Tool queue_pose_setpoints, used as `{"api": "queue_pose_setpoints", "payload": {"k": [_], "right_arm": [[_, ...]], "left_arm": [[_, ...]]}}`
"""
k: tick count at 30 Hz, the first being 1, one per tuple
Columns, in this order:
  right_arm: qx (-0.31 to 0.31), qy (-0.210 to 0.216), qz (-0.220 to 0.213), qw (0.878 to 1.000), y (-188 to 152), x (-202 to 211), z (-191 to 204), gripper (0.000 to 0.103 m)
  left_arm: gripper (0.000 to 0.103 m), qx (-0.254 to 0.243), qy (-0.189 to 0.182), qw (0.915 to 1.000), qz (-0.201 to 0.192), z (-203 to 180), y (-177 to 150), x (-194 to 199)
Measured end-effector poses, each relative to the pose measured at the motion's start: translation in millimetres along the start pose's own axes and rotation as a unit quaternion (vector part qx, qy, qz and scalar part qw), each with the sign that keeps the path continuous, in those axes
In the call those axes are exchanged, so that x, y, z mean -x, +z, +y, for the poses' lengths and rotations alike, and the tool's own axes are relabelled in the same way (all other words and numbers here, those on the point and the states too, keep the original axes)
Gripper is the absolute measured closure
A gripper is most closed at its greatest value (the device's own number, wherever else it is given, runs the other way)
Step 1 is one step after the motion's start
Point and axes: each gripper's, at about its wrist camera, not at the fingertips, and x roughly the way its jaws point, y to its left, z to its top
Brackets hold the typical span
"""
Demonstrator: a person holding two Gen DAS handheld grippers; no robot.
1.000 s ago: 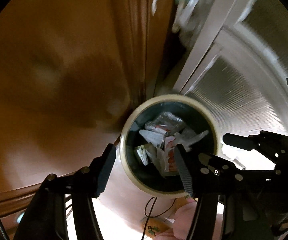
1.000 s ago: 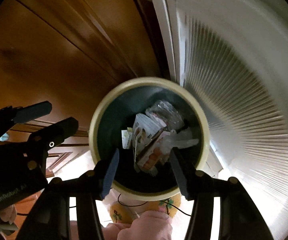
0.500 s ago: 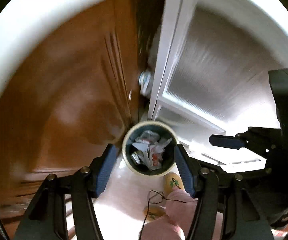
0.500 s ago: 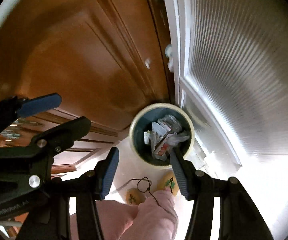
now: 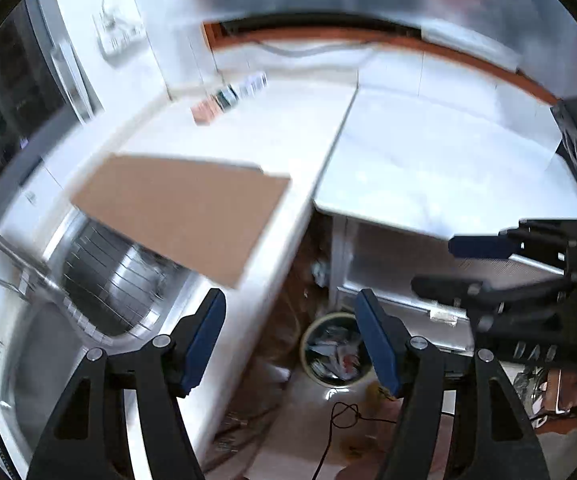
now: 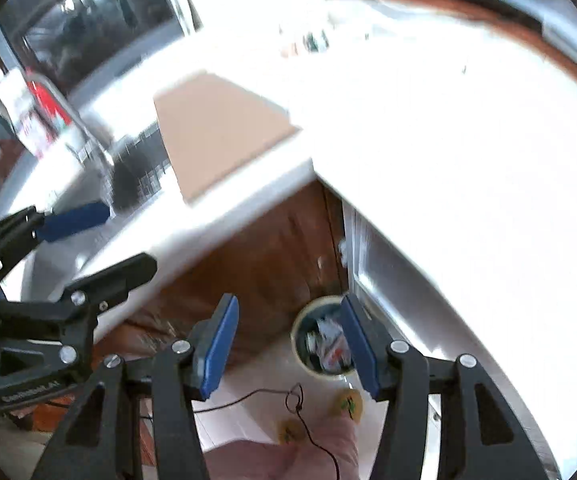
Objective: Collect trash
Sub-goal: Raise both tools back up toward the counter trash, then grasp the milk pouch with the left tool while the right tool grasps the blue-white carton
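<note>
bench (image 5: 272, 128): white, L-shaped, seen from above in both wrist views; right wing overexposed in the right wrist view.
sink (image 5: 128, 280): steel basin with ribbed wall, set into the bench at left; faucet (image 5: 12, 256) seen at its left edge.
cardboard sheet (image 5: 184, 216): flat, brown, laid on the bench just right of the sink, one corner overhanging the basin.
cabinet (image 6: 264, 264): brown wood door under the bench, left of the bin.
white panel (image 5: 400, 264): ribbed door under the right bench wing, just right of the bin.
floor (image 5: 308, 424): pale tile, seen below between the claws.
trash bin (image 5: 334, 350): round, cream rim, dark inside, standing on the floor in the corner between cabinet and white panel; well below both claws.
trash (image 5: 336, 356): crumpled wrappers and papers, white and red, lying inside the bin; details blurred.
left claw (image 5: 290, 340): jaws spread and opening, nothing between the blue pads; pointed down toward the bin.
right claw (image 6: 286, 346): jaws spread, nothing held; bin seen past its right finger; also visible at the right edge of the left wrist view.
person: pink sleeve (image 6: 284, 460) seen at the bottom edge, yellow slippers (image 6: 348, 404) on the floor near the bin.
cord (image 6: 288, 400): thin, black, draped across the floor near the slippers.
small items (image 5: 228, 98): boxes at the far bench edge, too blurred to identify.
</note>
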Motion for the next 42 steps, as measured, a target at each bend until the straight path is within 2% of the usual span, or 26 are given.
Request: {"api": "queue_pose_setpoints", "payload": {"k": [5, 10, 14, 16, 20, 25, 29, 31, 37, 42], "right_arm": [[-0.022, 0.008, -0.04, 0.999, 49, 46, 11, 0.049], [-0.045, 0.021, -0.056, 0.997, 95, 69, 17, 0.049], [-0.049, 0.009, -0.07, 0.996, 124, 82, 18, 0.047], [-0.058, 0.008, -0.071, 0.996, 138, 79, 13, 0.042], [-0.07, 0.005, -0.081, 0.994, 177, 72, 5, 0.042], [-0.096, 0.008, -0.088, 0.992, 228, 47, -12, 0.041], [-0.115, 0.008, -0.088, 0.989, 274, 9, -30, 0.04], [-0.124, 0.006, -0.087, 0.988, 297, -17, -41, 0.037], [-0.158, 0.011, -0.065, 0.985, 354, -110, -78, 0.036], [-0.187, 0.006, -0.042, 0.981, 386, -185, -106, 0.036]], "left_arm": [[0.033, -0.017, -0.001, 0.9995, -0.025, 33, 38, 57], [0.032, 0.0, -0.001, 0.9996, -0.027, 72, 79, 82], [0.032, 0.012, 0.018, 0.999, -0.038, 100, 114, 92], [0.031, 0.016, 0.023, 0.9988, -0.04, 110, 131, 89], [0.031, 0.019, 0.021, 0.9989, -0.038, 130, 168, 73], [0.028, 0.012, 0.027, 0.9992, -0.028, 149, 213, 20], [0.028, 0.008, 0.013, 0.9999, 0.003, 163, 250, -51], [0.028, 0.015, 0.009, 0.9996, 0.021, 171, 268, -92], [0.028, 0.037, 0.005, 0.9966, 0.074, 195, 309, -220], [0.028, 0.036, 0.013, 0.9938, 0.105, 200, 321, -297]]}}
